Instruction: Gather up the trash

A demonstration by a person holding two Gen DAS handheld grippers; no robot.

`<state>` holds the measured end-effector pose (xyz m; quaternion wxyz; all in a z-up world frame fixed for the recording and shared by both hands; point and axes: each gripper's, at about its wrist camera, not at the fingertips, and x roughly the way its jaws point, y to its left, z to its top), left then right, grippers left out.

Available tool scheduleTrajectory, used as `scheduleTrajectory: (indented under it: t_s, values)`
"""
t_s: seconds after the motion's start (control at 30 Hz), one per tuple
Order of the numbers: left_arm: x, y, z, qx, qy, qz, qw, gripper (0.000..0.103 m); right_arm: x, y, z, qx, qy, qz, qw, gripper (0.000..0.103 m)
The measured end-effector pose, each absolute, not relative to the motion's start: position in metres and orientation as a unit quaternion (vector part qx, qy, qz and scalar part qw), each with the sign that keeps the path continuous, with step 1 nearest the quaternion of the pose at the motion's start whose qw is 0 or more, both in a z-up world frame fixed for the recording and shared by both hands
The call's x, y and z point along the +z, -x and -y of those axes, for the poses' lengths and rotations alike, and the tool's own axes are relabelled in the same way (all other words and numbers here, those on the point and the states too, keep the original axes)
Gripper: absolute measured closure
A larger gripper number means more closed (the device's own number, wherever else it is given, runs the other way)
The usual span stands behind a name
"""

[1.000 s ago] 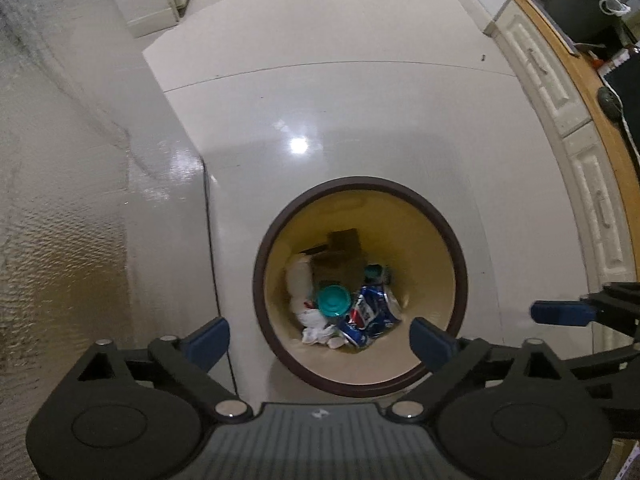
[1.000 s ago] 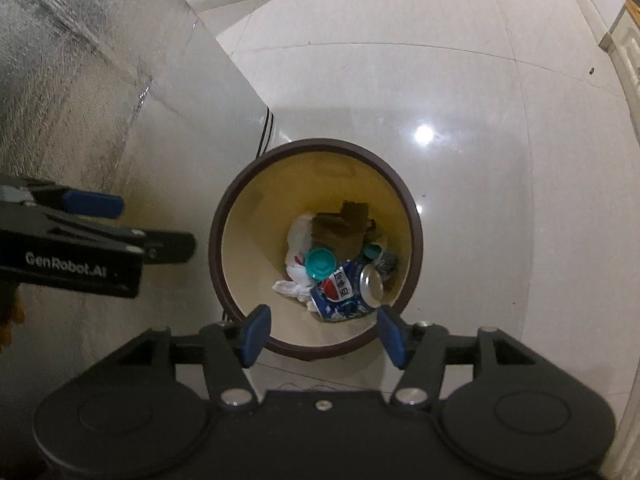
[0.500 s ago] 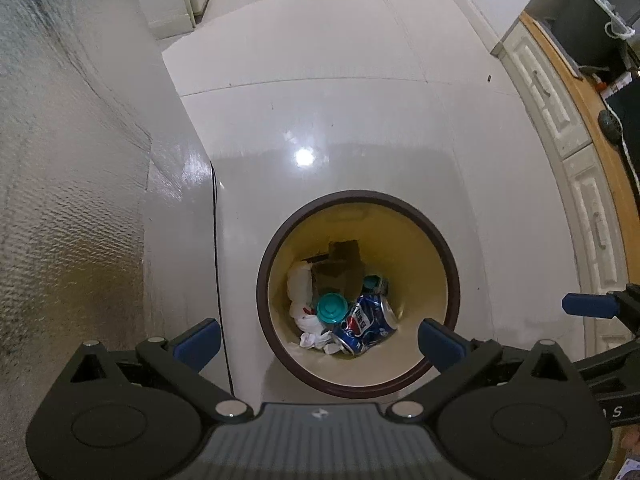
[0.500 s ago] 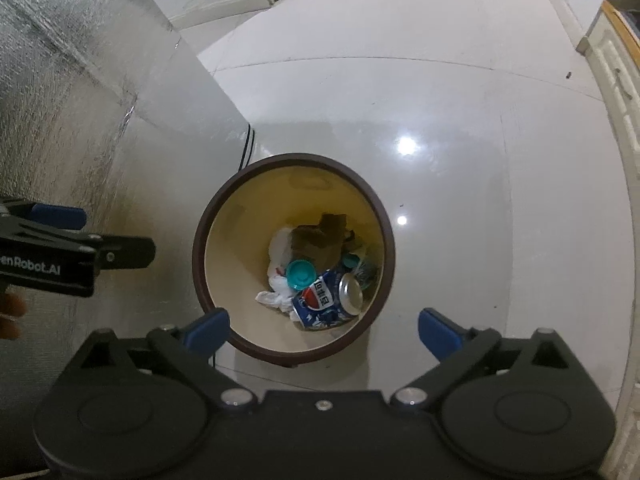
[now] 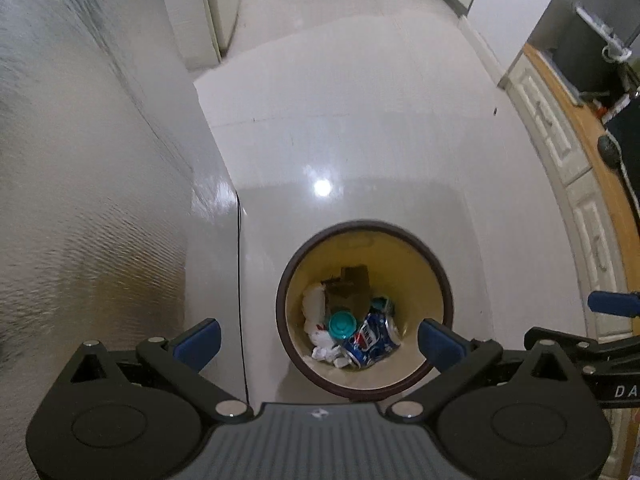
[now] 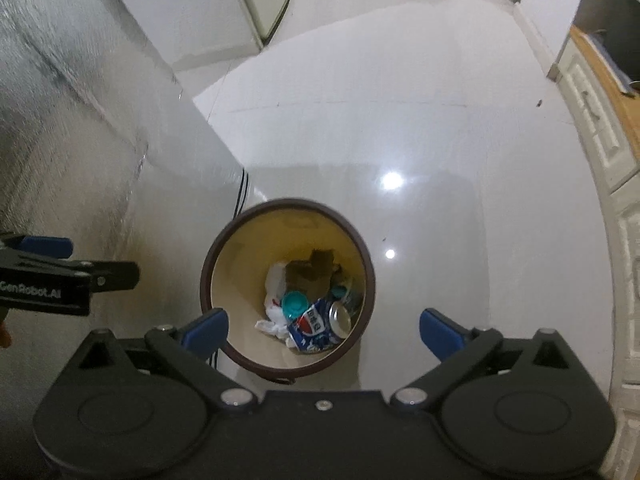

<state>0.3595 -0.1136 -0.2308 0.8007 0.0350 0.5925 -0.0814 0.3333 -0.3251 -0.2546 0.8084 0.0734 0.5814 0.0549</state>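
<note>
Light: dim, even indoor light from overhead.
Glare: round bright spot on the glossy pale tiled floor (image 5: 322,187), also in the right view (image 6: 391,181).
Edges: strong fisheye bending, dark corners.
Blur: slight softness throughout.

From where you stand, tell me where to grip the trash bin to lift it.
Grip the trash bin by its dark rim, coming straight down from above with one pad inside and one outside. The round body looks too wide for the tongs, and only the open top faces you.
</note>
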Motion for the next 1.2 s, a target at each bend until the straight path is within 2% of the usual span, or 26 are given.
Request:
scheduleTrajectory:
  t_s: [0.23,0.63,1.0,1.2]
  values:
    - [-0.191,-0.332,0.118,-0.083,-0.041,-0.570,0.817,0.000,-0.215,-0.308,0.330,0.048,-0.059,-0.550,0.831,0.000]
    - [-0.106,-0.279,0.119,-0.098,-0.035,-0.487,0.867,0.000,-0.148,-0.262,0.341,0.021,-0.052,-0.499,0.865,0.000]
    - [-0.072,-0.216,0.118,-0.083,-0.079,-0.428,0.896,0.000,-0.103,-0.208,0.334,0.002,-0.017,-0.450,0.893,0.000]
    - [-0.058,-0.189,0.103,-0.091,-0.055,-0.412,0.905,0.000,-0.083,-0.183,0.339,-0.010,-0.024,-0.423,0.906,0.000]
